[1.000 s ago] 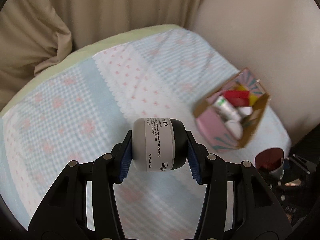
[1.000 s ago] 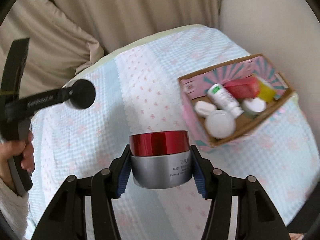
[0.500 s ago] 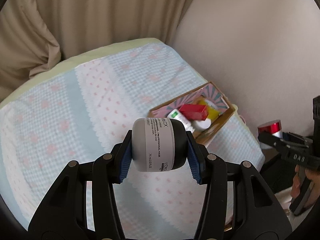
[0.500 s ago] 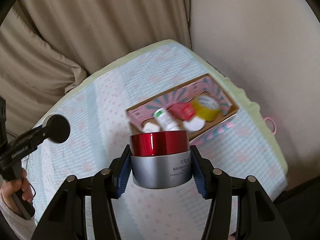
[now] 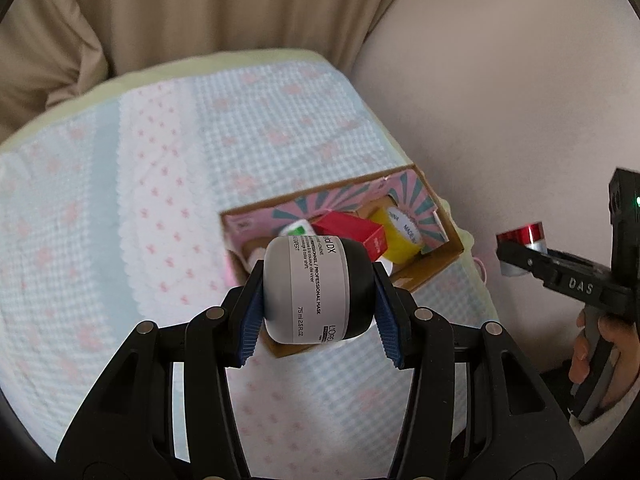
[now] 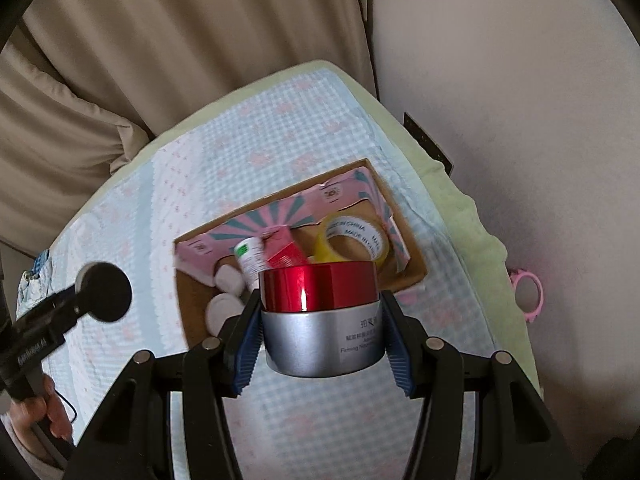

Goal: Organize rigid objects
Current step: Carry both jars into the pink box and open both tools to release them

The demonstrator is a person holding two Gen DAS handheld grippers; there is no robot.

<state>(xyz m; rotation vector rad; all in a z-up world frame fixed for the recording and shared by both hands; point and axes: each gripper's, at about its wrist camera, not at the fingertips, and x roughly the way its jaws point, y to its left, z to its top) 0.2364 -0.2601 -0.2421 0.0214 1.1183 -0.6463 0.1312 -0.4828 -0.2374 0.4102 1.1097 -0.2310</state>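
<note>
A bed (image 6: 320,128) is seen, covered with a blue and white checked blanket (image 5: 280,120) with pink spots. Tan curtains (image 6: 180,40) are hung behind it. A plain pale wall (image 5: 500,80) is seen beside the bed. Soft daylight is spread over everything.

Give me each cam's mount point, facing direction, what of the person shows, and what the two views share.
Left wrist: on the left gripper, looking along its fingers past the held grey jar down at the box on the bed; the right gripper and right hand show at right.
Right wrist: on the right gripper, above the box, clamping the red-lidded jar; left hand at lower left.
Shared: box, yellow tape, red carton, bedspread.
</note>
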